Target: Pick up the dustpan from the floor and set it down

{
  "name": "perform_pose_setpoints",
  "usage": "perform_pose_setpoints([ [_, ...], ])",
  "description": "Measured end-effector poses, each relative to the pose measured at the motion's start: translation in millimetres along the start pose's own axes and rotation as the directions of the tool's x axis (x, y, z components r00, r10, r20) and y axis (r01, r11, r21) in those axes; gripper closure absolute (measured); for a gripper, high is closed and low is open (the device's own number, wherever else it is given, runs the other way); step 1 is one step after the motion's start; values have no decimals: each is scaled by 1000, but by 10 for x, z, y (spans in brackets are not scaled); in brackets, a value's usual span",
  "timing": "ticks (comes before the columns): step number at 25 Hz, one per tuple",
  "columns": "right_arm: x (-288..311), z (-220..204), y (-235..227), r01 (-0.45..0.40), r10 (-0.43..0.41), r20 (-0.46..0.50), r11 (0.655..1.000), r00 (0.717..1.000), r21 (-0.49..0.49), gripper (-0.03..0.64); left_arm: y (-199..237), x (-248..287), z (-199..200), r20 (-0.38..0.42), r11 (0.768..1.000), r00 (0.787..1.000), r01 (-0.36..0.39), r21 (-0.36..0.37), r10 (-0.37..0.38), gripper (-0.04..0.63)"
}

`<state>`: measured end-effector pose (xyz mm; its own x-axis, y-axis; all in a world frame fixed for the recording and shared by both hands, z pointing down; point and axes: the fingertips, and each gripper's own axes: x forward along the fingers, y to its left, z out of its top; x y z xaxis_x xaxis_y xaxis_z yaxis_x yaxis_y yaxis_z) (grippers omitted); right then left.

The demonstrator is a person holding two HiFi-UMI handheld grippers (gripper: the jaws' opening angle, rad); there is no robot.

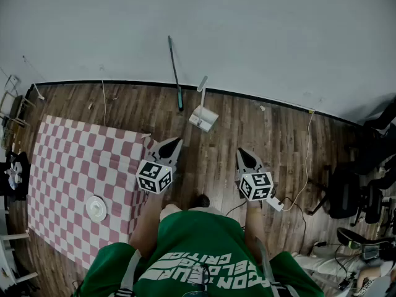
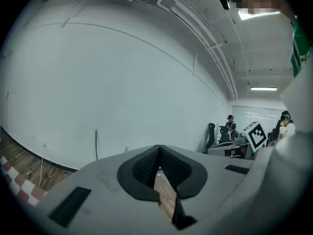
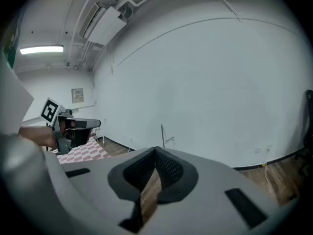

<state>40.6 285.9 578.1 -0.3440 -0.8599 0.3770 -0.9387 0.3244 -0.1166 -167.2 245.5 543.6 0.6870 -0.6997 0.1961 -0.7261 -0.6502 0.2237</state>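
A white dustpan (image 1: 203,117) stands on the wood floor close to the wall, its handle pointing up. Beside it a dark broom (image 1: 175,73) leans on the wall. My left gripper (image 1: 171,142) hangs short of the dustpan and a little to its left, jaws shut with nothing between them. My right gripper (image 1: 242,153) is level with it, right of the dustpan, also shut and empty. The left gripper view catches the broom (image 2: 96,143) above the jaws. In the right gripper view the broom (image 3: 162,133) and the dustpan handle (image 3: 169,140) rise just over the jaws.
A pink and white checkered mat (image 1: 74,178) covers the floor at left, with a small white round thing (image 1: 96,208) on it. A white power strip (image 1: 275,203) and its cable lie at right. Dark office chairs (image 1: 346,197) crowd the right side.
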Motion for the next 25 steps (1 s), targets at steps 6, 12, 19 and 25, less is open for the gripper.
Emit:
perform_pose_setpoints([
  [6, -11, 13, 43, 1, -1, 0, 1000, 1000, 0, 609, 12, -42, 0, -6, 1000, 1000, 2, 0, -2, 591],
  [12, 17, 3, 4, -3, 3, 5, 1000, 1000, 9, 609, 16, -9, 10, -8, 1000, 1000, -7, 6, 7, 591],
  [19, -12, -18, -108, -10, 10, 8, 1000, 1000, 10, 609, -27, 68, -10, -23, 1000, 1000, -18, 19, 18, 591],
  [25, -30, -53, -286, 8, -8, 6, 999, 1000, 43, 609, -61, 173, -14, -35, 1000, 999, -21, 23, 22, 592],
])
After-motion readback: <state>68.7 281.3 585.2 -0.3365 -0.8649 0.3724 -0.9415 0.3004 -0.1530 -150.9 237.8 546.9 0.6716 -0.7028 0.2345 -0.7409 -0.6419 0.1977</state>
